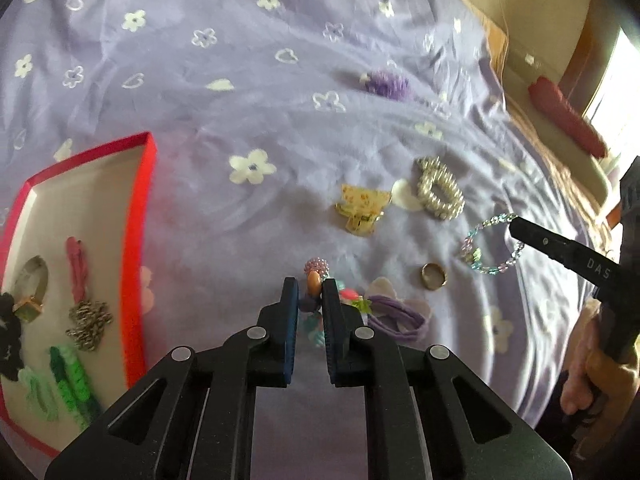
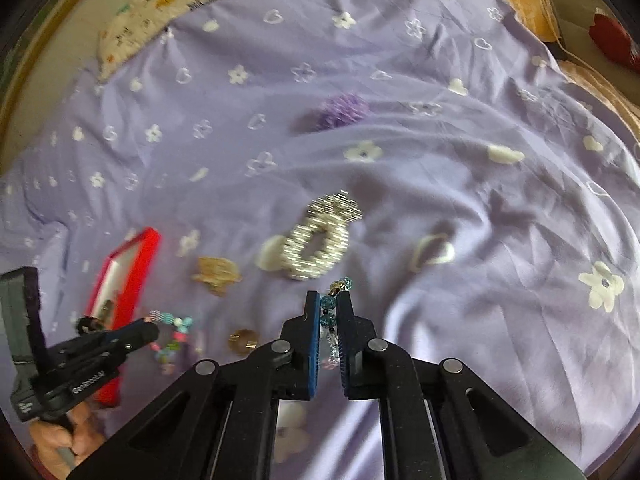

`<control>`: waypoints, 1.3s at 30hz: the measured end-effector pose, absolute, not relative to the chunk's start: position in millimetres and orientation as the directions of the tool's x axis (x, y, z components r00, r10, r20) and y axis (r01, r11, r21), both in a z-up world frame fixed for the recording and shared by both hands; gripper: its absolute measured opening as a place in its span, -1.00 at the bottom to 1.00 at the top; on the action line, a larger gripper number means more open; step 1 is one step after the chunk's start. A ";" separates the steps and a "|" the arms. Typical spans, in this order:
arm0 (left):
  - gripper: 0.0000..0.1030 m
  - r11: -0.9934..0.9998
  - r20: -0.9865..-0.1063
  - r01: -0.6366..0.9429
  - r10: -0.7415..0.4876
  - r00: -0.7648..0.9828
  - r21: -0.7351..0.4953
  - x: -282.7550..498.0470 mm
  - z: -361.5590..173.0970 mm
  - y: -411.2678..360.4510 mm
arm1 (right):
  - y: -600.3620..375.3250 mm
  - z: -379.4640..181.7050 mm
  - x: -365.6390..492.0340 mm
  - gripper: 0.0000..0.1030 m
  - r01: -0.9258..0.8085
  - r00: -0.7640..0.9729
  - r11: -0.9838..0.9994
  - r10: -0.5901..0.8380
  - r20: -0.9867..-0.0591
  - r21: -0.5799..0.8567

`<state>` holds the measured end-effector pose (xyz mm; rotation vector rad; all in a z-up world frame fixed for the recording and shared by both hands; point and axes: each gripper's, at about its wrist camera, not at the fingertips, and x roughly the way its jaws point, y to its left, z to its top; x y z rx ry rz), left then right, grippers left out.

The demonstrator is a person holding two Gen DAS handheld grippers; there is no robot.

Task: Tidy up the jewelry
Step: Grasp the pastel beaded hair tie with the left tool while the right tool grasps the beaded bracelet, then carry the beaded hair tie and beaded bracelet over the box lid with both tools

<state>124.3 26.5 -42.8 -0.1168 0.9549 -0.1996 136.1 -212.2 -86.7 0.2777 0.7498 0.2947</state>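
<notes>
My left gripper (image 1: 311, 286) is shut on a colourful beaded bracelet (image 1: 316, 272) just above the purple sheet. My right gripper (image 2: 329, 300) is shut on a blue crystal bracelet (image 2: 329, 306), which also shows in the left wrist view (image 1: 492, 246). A red-rimmed jewelry box (image 1: 138, 240) lies at the left holding a chain, a ring and several hair ties. On the sheet lie a pearl hair clip (image 1: 440, 188), a yellow claw clip (image 1: 362, 208), a gold ring (image 1: 433, 276), purple hair ties (image 1: 396, 314) and a purple scrunchie (image 1: 386, 84).
A purple bedsheet (image 1: 260, 112) with white flowers and hearts covers the bed. A patterned pillow (image 2: 160, 12) lies at the far left. A beige headboard (image 1: 532, 20) with a red object (image 1: 568, 116) stands at the right.
</notes>
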 end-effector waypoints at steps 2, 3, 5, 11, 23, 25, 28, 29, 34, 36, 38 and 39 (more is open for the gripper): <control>-0.81 0.974 -0.783 0.111 -0.227 0.579 -0.200 119.6 -34.3 32.7 | -206.4 -77.9 131.8 -0.86 -0.186 0.696 0.914 0.382 -0.608 0.362; -0.81 0.972 -0.776 0.108 -0.230 0.587 -0.207 116.6 -30.5 35.9 | -202.3 -72.7 129.3 -0.86 -0.203 0.695 0.907 0.399 -0.598 0.370; -0.81 0.970 -0.763 0.098 -0.234 0.602 -0.220 111.8 -22.7 42.9 | -195.5 -65.1 125.5 -0.86 -0.230 0.692 0.896 0.424 -0.584 0.379; -0.81 0.969 -0.734 0.066 -0.224 0.641 -0.239 92.5 -5.8 67.7 | -169.0 -47.4 114.5 -0.85 -0.316 0.671 0.857 0.506 -0.542 0.408; -0.81 0.957 -0.713 -0.061 -0.167 0.681 -0.282 56.3 0.1 132.2 | -100.5 -45.5 98.0 -0.85 -0.447 0.585 0.798 0.603 -0.542 0.405; -0.81 0.954 -0.710 -0.079 -0.159 0.686 -0.290 50.6 1.2 142.3 | -90.2 -46.4 96.3 -0.85 -0.465 0.569 0.786 0.617 -0.543 0.407; -0.81 0.951 -0.706 -0.106 -0.139 0.695 -0.291 43.1 3.3 157.3 | -74.9 -47.2 93.9 -0.85 -0.487 0.548 0.771 0.635 -0.545 0.409; -0.81 0.950 -0.705 -0.114 -0.132 0.697 -0.291 40.5 3.8 161.7 | -67.3 -47.2 92.9 -0.85 -0.499 0.537 0.764 0.644 -0.545 0.410; -0.81 0.940 -0.707 -0.164 -0.104 0.700 -0.301 30.7 0.5 184.6 | -37.5 -46.7 89.6 -0.85 -0.545 0.498 0.734 0.672 -0.548 0.405; -0.81 0.935 -0.710 -0.184 -0.093 0.698 -0.302 26.7 -2.3 194.2 | -27.1 -46.8 87.9 -0.85 -0.560 0.483 0.722 0.682 -0.549 0.405; -0.81 0.932 -0.713 -0.199 -0.083 0.697 -0.303 23.1 -4.7 202.7 | -13.2 -46.5 85.3 -0.85 -0.578 0.467 0.709 0.693 -0.549 0.403; -0.81 0.930 -0.714 -0.209 -0.076 0.696 -0.302 21.0 -6.3 206.9 | -8.1 -47.2 84.3 -0.85 -0.585 0.459 0.703 0.698 -0.550 0.403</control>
